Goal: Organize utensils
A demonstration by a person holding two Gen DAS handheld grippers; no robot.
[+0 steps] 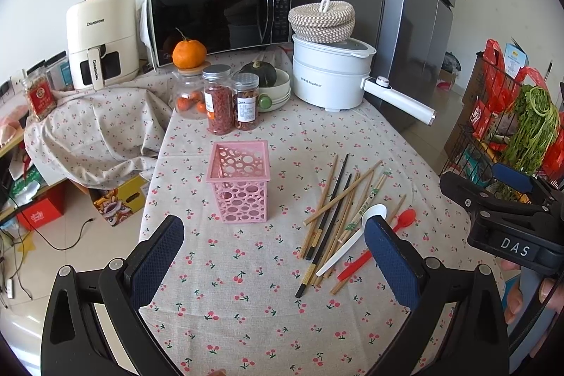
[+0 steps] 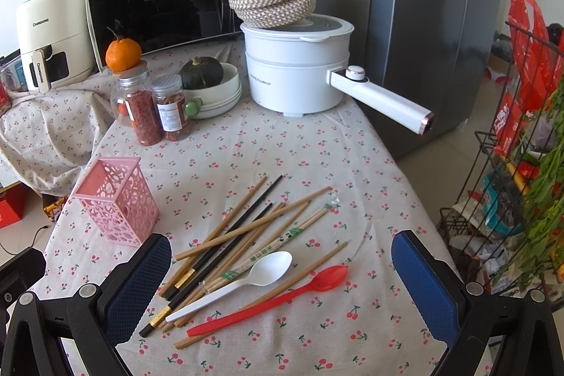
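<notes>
Pink and perforated, the utensil holder (image 1: 239,180) stands upright on your cherry-print tabletop (image 1: 246,305), left of the loose pile of chopsticks (image 2: 239,235), white spoon (image 2: 246,277) and red spoon (image 2: 275,298). Your left claw (image 1: 275,263) and right claw (image 2: 282,288) both hover wide open, holding nothing.

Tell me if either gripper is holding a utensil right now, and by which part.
Nothing is held. The left gripper and right gripper are both open and empty; the chopsticks, white spoon and red spoon all lie on the tablecloth.
</notes>
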